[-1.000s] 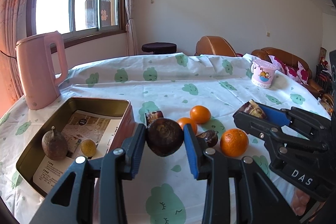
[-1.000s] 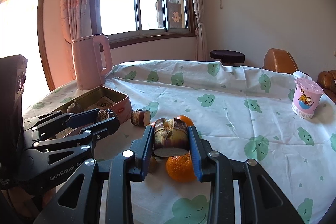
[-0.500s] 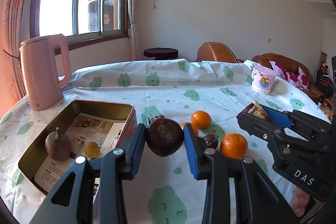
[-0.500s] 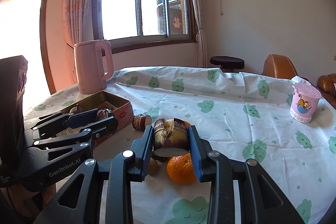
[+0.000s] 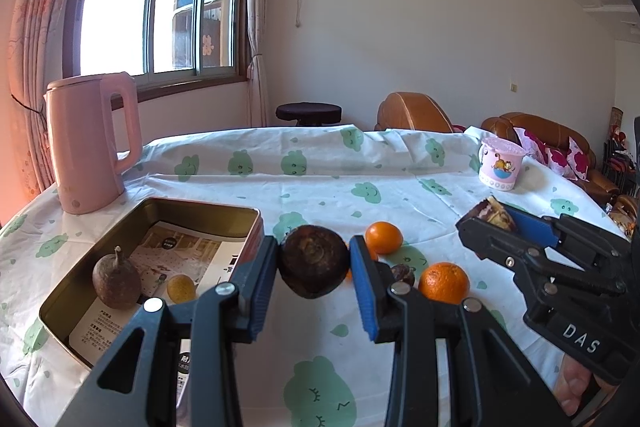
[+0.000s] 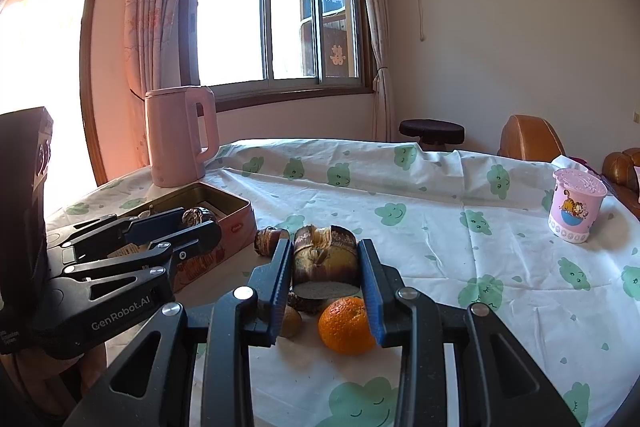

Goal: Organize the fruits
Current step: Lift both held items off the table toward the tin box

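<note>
My left gripper [image 5: 314,261] is shut on a dark brown round fruit [image 5: 313,261], held above the cloth just right of the open metal tin [image 5: 200,213]. The tin holds a brown stemmed fruit [image 5: 116,281] and a small yellow fruit [image 5: 181,288]. My right gripper [image 6: 325,263] is shut on a cut brown and yellow chunk [image 6: 325,261], above a large orange [image 6: 346,325]. That orange [image 5: 444,283] and a smaller orange [image 5: 383,237] lie on the table with a dark small fruit [image 5: 402,273].
A pink kettle [image 5: 86,143] stands behind the tin at the left. A pink cup [image 5: 502,163] stands at the far right. Another brown piece [image 6: 269,241] lies by the tin's corner. A brown small fruit [image 6: 292,321] lies under my right gripper.
Both grippers have risen a little with their fruits still held; the table and tin sit lower in both views. The fruits on the cloth have not moved.
</note>
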`<state>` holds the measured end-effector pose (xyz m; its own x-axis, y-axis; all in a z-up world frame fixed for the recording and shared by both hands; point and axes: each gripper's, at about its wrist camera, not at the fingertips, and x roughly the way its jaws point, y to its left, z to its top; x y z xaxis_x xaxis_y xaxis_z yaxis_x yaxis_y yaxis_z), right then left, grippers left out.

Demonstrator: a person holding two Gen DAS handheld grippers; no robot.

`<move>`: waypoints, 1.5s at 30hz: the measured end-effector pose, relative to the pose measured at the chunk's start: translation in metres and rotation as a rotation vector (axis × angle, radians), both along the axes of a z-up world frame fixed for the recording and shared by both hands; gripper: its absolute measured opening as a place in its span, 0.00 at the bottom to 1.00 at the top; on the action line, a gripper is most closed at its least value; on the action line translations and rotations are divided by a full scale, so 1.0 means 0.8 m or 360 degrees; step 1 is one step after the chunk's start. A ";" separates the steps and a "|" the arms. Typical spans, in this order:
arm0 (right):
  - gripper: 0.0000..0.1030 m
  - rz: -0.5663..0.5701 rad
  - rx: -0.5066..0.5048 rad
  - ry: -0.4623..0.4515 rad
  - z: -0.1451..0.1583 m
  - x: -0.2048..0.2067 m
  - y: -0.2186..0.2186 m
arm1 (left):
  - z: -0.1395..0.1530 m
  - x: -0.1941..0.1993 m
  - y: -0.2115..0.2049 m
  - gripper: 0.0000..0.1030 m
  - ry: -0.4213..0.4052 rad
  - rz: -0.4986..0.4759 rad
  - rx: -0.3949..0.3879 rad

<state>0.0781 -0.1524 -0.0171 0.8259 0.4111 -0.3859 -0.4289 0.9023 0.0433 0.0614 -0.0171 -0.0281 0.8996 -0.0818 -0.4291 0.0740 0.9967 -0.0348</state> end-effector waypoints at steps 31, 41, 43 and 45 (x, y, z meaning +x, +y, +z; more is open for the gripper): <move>0.34 0.0002 0.0023 -0.0140 0.007 -0.020 -0.004 | 0.011 -0.026 0.006 0.37 -0.0197 0.0068 0.0015; 0.34 -0.0003 0.0011 -0.0168 0.009 -0.023 -0.003 | 0.013 -0.032 0.006 0.37 -0.0225 0.0078 0.0015; 0.34 -0.0010 0.0002 -0.0174 0.009 -0.025 -0.002 | 0.013 -0.032 0.008 0.37 -0.0223 0.0078 0.0003; 0.34 -0.0015 -0.0006 -0.0175 0.009 -0.025 -0.001 | 0.014 -0.033 0.010 0.37 -0.0218 0.0085 -0.0011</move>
